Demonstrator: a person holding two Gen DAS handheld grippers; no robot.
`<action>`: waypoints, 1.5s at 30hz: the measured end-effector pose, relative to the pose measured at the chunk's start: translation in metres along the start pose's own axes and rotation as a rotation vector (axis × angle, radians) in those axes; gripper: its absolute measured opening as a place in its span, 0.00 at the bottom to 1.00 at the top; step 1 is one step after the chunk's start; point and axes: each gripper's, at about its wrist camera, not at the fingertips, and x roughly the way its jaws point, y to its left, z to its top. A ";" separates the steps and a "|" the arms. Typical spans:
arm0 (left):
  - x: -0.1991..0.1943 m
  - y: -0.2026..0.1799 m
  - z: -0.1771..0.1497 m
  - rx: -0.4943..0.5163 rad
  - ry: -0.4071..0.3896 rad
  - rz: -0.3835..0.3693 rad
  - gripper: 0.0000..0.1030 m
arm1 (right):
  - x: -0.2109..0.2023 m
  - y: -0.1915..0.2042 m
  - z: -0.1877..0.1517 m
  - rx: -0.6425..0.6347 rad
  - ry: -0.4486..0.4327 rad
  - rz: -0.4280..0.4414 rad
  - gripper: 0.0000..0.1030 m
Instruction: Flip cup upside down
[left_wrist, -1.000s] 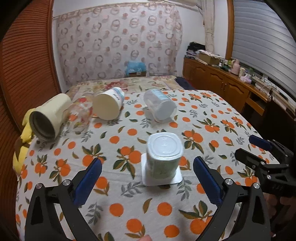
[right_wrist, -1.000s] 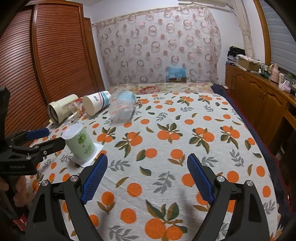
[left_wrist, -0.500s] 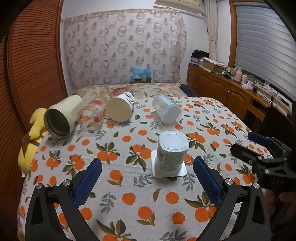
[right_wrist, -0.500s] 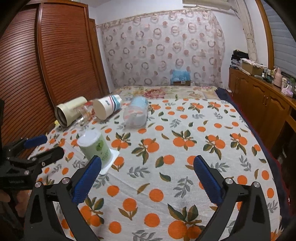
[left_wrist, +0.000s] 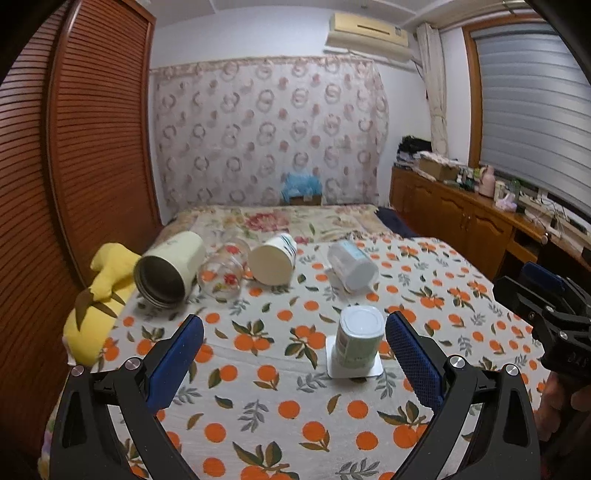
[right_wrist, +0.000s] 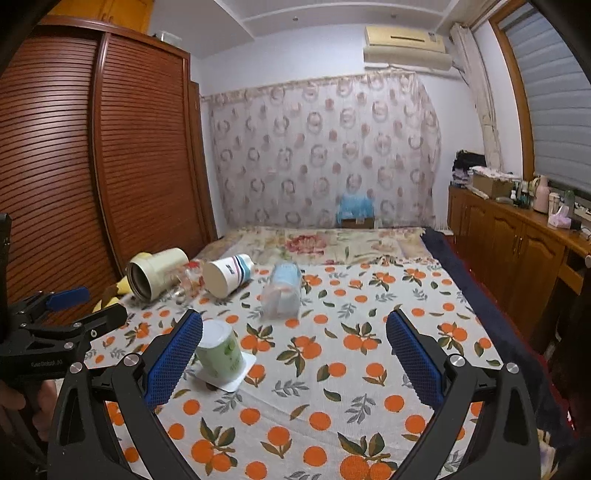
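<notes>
A pale green yogurt cup (left_wrist: 360, 339) stands upside down on its white foil lid on the orange-print cloth; it also shows in the right wrist view (right_wrist: 218, 350). My left gripper (left_wrist: 294, 350) is open and empty, held back from the cup, whose right side sits near the right finger. My right gripper (right_wrist: 293, 350) is open and empty, with the cup just beyond its left finger.
Several cups lie on their sides farther back: a cream tumbler (left_wrist: 168, 271), a clear floral glass (left_wrist: 223, 271), a white paper cup (left_wrist: 273, 262) and a clear plastic cup (left_wrist: 352, 266). A yellow plush (left_wrist: 98, 299) is at the left edge. Wooden cabinets (right_wrist: 509, 258) run along the right.
Both grippers have pulled back and risen away from the upside-down cup, so it looks smaller and farther. The cup stays put on the cloth.
</notes>
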 end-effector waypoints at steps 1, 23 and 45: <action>-0.003 0.001 0.001 -0.003 -0.010 0.006 0.92 | -0.001 0.001 0.000 0.000 0.000 0.002 0.97; -0.010 0.000 0.004 -0.007 -0.026 0.009 0.92 | -0.001 0.002 0.000 0.001 0.001 0.003 0.97; -0.011 -0.001 0.004 -0.008 -0.029 0.008 0.92 | -0.002 0.002 0.000 0.001 0.001 0.003 0.97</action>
